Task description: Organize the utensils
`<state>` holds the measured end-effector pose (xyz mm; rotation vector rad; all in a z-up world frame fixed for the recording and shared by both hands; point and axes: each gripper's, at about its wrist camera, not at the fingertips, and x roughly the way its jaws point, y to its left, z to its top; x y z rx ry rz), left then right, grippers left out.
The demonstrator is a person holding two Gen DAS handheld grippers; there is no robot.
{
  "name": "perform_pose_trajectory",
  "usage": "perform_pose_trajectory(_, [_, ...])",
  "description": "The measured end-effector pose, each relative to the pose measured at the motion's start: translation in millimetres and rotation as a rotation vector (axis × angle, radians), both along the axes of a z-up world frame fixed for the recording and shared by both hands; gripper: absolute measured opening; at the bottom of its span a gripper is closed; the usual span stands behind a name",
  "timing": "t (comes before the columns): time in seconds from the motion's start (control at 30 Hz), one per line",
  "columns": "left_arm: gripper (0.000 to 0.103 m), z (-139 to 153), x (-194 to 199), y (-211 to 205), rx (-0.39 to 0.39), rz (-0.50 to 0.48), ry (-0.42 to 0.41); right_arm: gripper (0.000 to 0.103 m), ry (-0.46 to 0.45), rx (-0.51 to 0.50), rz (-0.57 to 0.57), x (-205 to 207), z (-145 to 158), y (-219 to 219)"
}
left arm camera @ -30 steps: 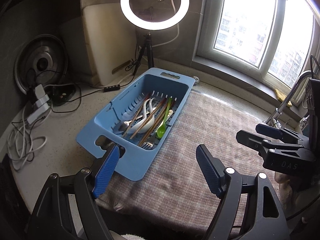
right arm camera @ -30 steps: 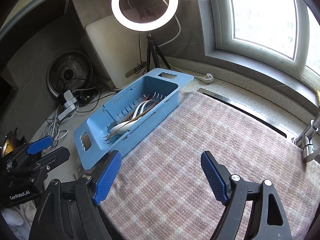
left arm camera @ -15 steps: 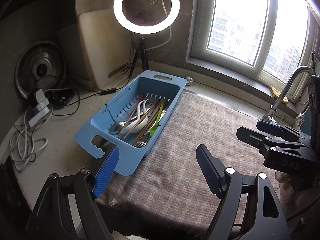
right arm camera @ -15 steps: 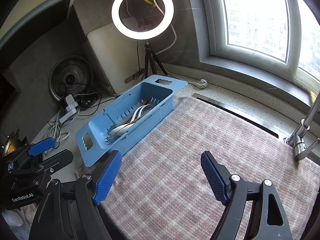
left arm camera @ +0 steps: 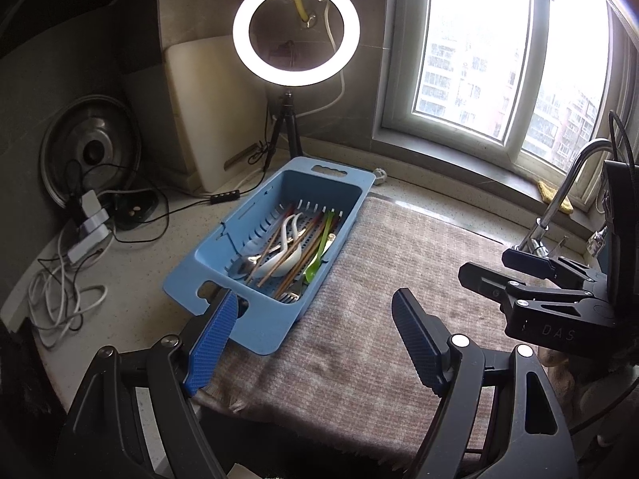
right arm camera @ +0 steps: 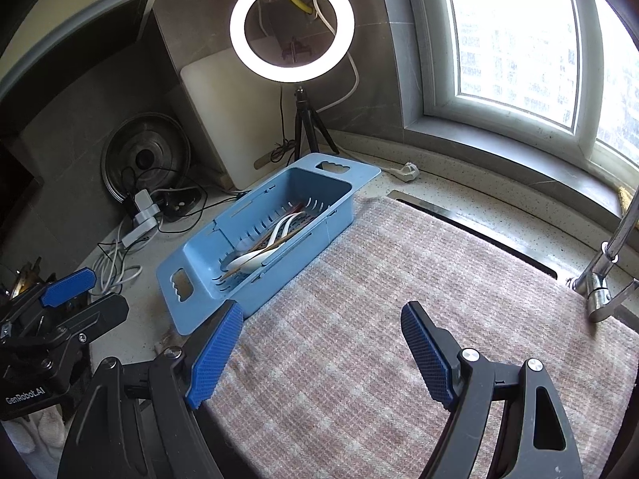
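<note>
A blue slotted basket (left arm camera: 223, 275) lies on the counter at the left edge of a checked cloth (left arm camera: 379, 299). It holds several utensils: white spoons (left arm camera: 285, 231), brown chopsticks (left arm camera: 297, 257), a green spoon (left arm camera: 317, 259), a metal spoon (left arm camera: 243, 265) and a fork (left arm camera: 289, 295). My left gripper (left arm camera: 313, 311) is open and empty, near the basket's near end. My right gripper (right arm camera: 321, 319) is open and empty above the cloth (right arm camera: 399, 299), right of the basket (right arm camera: 199, 267). The right gripper also shows in the left wrist view (left arm camera: 491, 267).
A ring light on a tripod (left arm camera: 295, 32) stands behind the basket. A white board (left arm camera: 207, 119) and a pot lid (left arm camera: 92, 151) lean on the wall. Power strip and cables (left arm camera: 80, 247) lie at left. A faucet (right arm camera: 611, 259) stands at right.
Both grippers have drawn back and risen a little; the basket looks smaller and farther in both views. Both stay open and empty.
</note>
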<state>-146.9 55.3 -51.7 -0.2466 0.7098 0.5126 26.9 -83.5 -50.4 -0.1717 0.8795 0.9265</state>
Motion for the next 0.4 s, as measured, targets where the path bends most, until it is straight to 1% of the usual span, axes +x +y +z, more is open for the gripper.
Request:
perform_pose_trajectory(0.1, [0.083, 2.0, -1.2, 1.7, 0.0, 0.012, -0.007, 0.079, -0.004, -0.005, 0.0, -1.1, 0.3, 1.0])
perform_pose_trajectory(0.17, [0.084, 2.5, -1.6, 4.9, -0.009, 0.022, -0.006, 0.079, -0.009, -0.01, -0.006, -1.3, -0.4, 1.8])
perform_pose_trajectory(0.23, [0.084, 3.1, -2.8, 6.2, -0.011, 0.013, -0.012, 0.078, -0.003, -0.012, -0.008, -0.6, -1.5, 2.5])
perform_pose_trajectory(0.3, [0.083, 5.9, -5.7, 2.4, 0.026, 0.009, -0.026, 0.078, 0.001, -0.012, -0.008, -0.4, -2.1, 2.9])
perform_pose_trajectory(0.4, [0.084, 9.4, -6.2, -2.2, 0.046, -0.003, -0.038, 0.079, 0.007, -0.011, -0.01, -0.2, -3.8, 2.3])
